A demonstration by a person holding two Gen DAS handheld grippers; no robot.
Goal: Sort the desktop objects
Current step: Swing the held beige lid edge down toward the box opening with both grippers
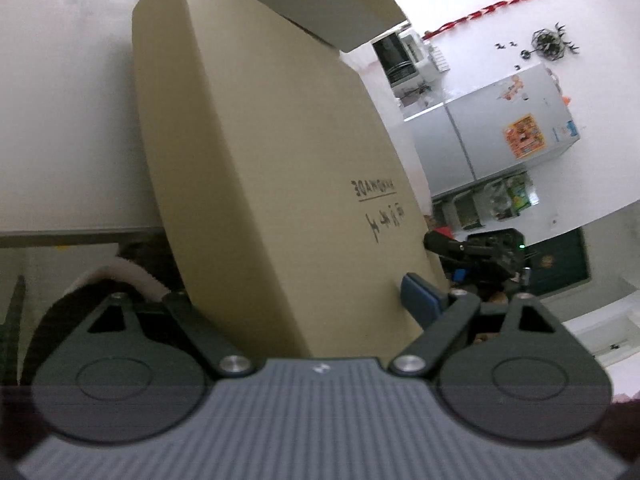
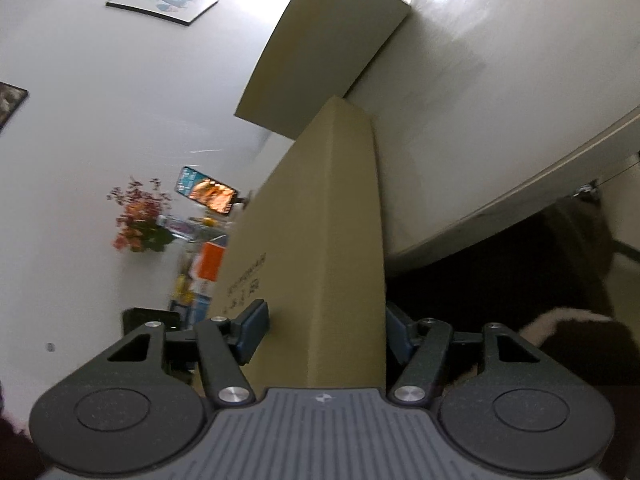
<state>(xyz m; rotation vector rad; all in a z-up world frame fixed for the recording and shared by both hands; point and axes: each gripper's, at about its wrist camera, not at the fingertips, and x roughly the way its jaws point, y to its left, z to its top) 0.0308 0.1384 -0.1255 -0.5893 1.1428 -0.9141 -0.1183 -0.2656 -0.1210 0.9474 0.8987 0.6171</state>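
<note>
- One cardboard box point(image 1: 272, 168) is in view, plain brown with dark print on one side, held up in front of a white surface point(image 1: 60, 100). It fills the middle of both wrist views.
- A flap point(image 2: 328, 48) stands open at its far end. The inside of the box is hidden, so what it contains cannot be told.
- The left gripper point(image 1: 296, 312) is spread wide around the box. Its one visible blue pad point(image 1: 420, 304) lies flat against the printed side, and the other finger is hidden behind the cardboard. It appears to be clamped on the box.
- The right gripper point(image 2: 324, 332) straddles a narrower edge of the same box, about half spread. Both blue pads point(image 2: 252, 332) sit just beside the cardboard and do not seem to press on it.
- A dark sleeve with a pale cuff point(image 2: 568, 320) shows beside the right gripper.
- Behind are one fridge point(image 1: 500, 132), two framed pictures point(image 2: 164, 0) and one bunch of flowers point(image 2: 140, 220).
</note>
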